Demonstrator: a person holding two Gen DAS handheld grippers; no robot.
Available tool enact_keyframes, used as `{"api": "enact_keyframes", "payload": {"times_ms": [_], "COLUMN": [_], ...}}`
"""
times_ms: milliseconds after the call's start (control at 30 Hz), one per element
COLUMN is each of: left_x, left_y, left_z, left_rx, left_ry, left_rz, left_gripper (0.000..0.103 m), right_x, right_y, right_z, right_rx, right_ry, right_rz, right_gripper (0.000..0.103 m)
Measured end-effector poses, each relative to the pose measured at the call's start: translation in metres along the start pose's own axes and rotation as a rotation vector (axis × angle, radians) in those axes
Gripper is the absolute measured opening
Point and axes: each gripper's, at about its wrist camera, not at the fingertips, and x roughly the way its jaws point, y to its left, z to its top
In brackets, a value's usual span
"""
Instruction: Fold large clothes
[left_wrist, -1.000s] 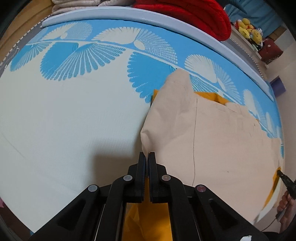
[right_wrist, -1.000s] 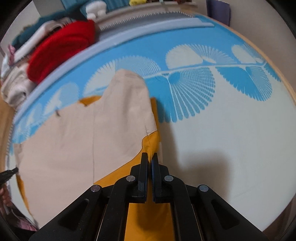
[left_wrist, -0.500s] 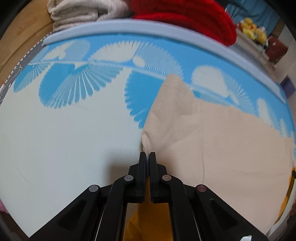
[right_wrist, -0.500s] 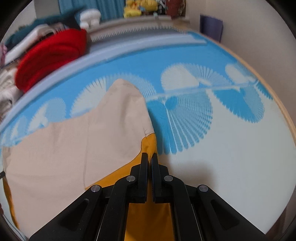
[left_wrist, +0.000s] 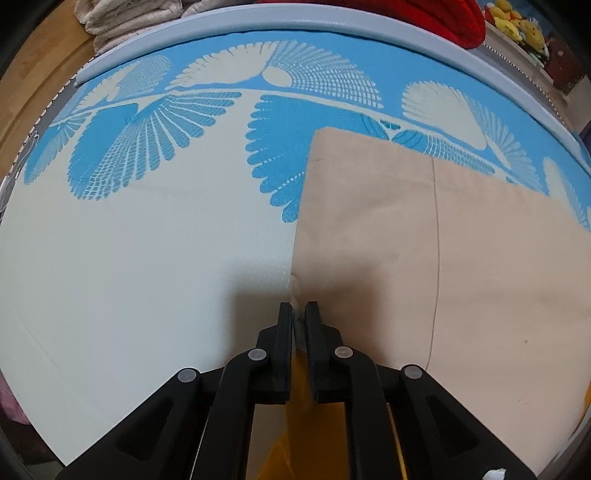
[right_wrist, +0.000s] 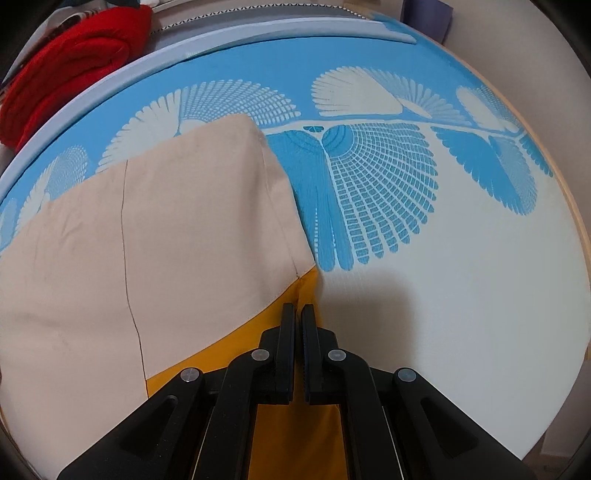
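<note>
In the left wrist view, the left gripper (left_wrist: 299, 314) points down at the corner of a big cloth (left_wrist: 424, 251). The cloth is tan on top and yellow underneath. It lies flat on a mat (left_wrist: 147, 258) that is blue and white with fan shapes. The jaws have just been opening a little, and now there is a thin gap between them. The cloth corner sits in that gap, but the jaws do not seem to squeeze it. A grey edge (left_wrist: 332, 26) runs along the far side of the mat. Behind it are a red blanket (left_wrist: 443, 18), some cream towels (left_wrist: 122, 18) and yellow toys (left_wrist: 517, 26). In the right wrist view, the right gripper (right_wrist: 298, 314) points down at the other side of the cloth (right_wrist: 166, 240). Its jaws are closed tight on the yellow edge. The tan part spreads out to the left on the mat (right_wrist: 461, 277). The red blanket (right_wrist: 62, 74) is at the top left, past the grey edge (right_wrist: 110, 77).
</note>
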Motion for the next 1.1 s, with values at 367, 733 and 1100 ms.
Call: {"api": "enact_keyframes", "payload": {"times_ms": [367,733,1100], "left_x": [-0.064,-0.031,-0.020], "left_y": [-0.016,-0.027,-0.012], "left_z": [-0.039,-0.095,-0.144], "left_rx": [0.256,0.508,0.636], "left_ry": [0.059,0.216,0.286], "left_rz": [-0.434,-0.239,-0.168], "left_gripper": [0.032,0.023,0.023], "right_x": [-0.065,-0.036,-0.026], "right_y": [0.005,-0.012,-0.036], "right_z": [-0.031,-0.087,-0.135], "right_rx": [-0.257,-0.438,-0.545], "right_ry": [-0.108,0.141,0.266], "right_rz": [0.233,0.173,0.104], "right_gripper": [0.020,0.020,0.020]}}
